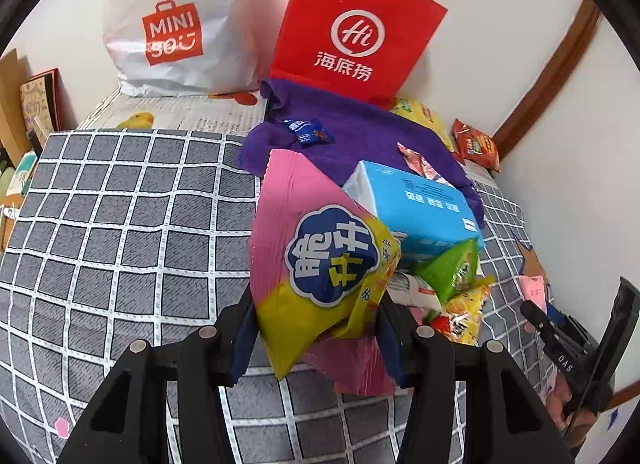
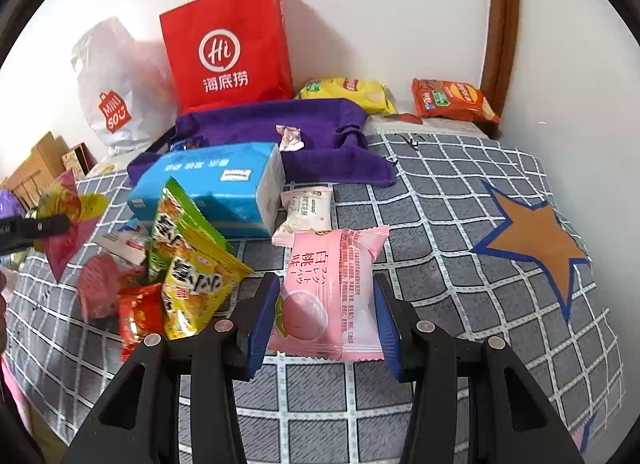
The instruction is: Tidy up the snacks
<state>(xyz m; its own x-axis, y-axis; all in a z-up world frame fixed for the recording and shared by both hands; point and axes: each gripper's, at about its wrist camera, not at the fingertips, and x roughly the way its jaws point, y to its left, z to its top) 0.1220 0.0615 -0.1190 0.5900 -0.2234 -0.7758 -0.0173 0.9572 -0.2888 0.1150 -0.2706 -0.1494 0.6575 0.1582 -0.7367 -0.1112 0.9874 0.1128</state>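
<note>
Tongs: left tongs (image 1: 316,340) clamp pink-yellow snack bag (image 1: 316,260) upright; right tongs (image 2: 326,320) grip pink peach packet (image 2: 332,292) lengthwise.

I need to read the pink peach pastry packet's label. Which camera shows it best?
The right wrist view: the pink peach packet sits front and centre between the right gripper's blue pads, its printed face fully visible. The left wrist view does not show it clearly; the snack bag held by the left gripper fills the foreground.

A crinkly pink-and-yellow snack bag (image 1: 320,264) hangs tilted, clamped in the left claw (image 1: 316,338). A pale pink peach-print cake packet (image 2: 332,296) sits pinched in the right claw (image 2: 326,320). Green and yellow snack packets (image 2: 188,260) heap at its nine o'clock.
</note>
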